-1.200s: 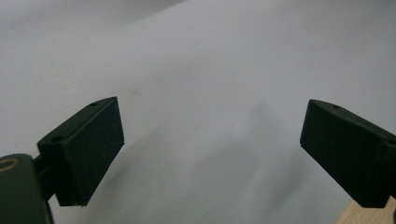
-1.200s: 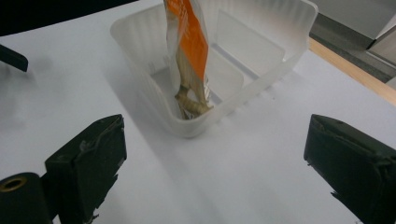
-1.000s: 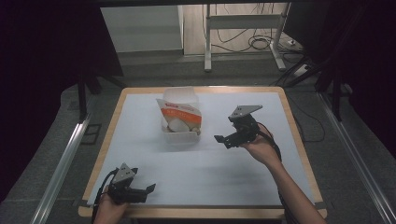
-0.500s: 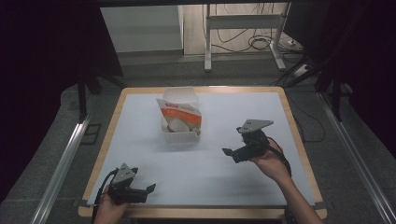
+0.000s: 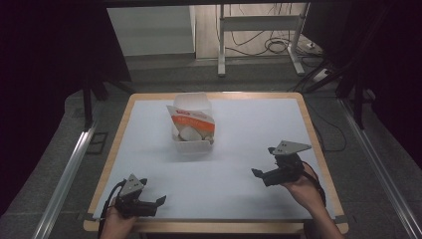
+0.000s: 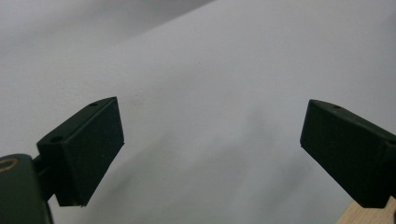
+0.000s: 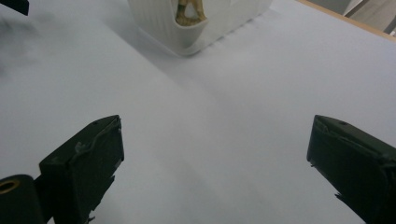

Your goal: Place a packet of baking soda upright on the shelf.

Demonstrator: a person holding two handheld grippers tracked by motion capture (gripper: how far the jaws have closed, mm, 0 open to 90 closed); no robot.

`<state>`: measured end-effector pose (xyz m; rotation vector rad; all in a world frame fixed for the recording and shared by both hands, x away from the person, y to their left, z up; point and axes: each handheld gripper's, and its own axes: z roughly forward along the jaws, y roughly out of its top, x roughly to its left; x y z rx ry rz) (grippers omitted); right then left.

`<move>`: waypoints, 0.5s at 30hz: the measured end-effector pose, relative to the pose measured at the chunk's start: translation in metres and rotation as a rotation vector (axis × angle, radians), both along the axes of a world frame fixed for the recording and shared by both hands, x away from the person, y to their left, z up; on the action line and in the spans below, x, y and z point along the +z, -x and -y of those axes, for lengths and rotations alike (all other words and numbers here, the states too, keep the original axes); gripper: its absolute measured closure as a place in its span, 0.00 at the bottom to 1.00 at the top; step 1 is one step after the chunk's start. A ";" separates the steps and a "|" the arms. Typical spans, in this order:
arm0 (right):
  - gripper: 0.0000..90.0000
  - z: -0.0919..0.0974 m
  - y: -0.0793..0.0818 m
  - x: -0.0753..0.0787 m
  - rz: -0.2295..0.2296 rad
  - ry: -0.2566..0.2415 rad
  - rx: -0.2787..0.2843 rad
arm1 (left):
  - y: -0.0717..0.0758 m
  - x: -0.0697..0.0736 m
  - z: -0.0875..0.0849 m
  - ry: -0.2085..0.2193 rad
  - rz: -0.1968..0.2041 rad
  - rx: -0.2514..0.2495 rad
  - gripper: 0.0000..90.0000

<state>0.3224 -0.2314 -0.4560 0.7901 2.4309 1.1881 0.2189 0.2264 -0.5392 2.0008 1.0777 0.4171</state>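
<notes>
Spanning most of the high view, the desk (image 5: 239, 149) carries a white sheet inside a pale wooden rim, with dark floor, a metal stand and loose cables beyond its far edge.

Container (image 5: 193, 124): a clear plastic tub standing upright on the far centre of the desk, slightly left of the middle. Its long axis runs near to far, one short end facing the person. In the right gripper view its ribbed white wall (image 7: 187, 28) shows at the top of the frame.

Packet (image 5: 195, 119): an orange and white bag standing inside the container, leaning toward the right, its top edge rising above the rim. Pale rounded pieces lie in the tub's near end, too small to identify.

Right tool (image 5: 259, 174): held in the person's right hand (image 5: 303, 186) over the near right of the desk, well apart from the container. It points left and slightly far, roughly toward the tub. Jaws stand wide apart with only bare white sheet between them; nothing is held.

Left tool (image 5: 159, 200): held in the left hand (image 5: 117, 221) at the near left corner, close to the wooden rim, pointing right along the near edge. Jaws likewise spread wide over bare sheet, gripping nothing.
</notes>
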 end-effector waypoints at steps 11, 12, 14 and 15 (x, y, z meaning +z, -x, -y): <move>0.04 0.027 0.024 -0.017 -0.011 -0.016 -0.072 | 0.000 0.000 0.001 0.001 -0.002 -0.007 0.07; 0.04 0.029 0.026 -0.018 -0.016 -0.013 -0.078 | 0.000 0.000 0.001 0.001 -0.002 -0.008 0.07; 0.04 0.031 0.027 -0.020 -0.017 -0.008 -0.084 | 0.000 0.000 0.001 0.001 -0.002 -0.010 0.07; 0.04 0.033 0.029 -0.023 -0.016 0.001 -0.091 | 0.000 0.000 0.001 0.001 -0.002 -0.009 0.07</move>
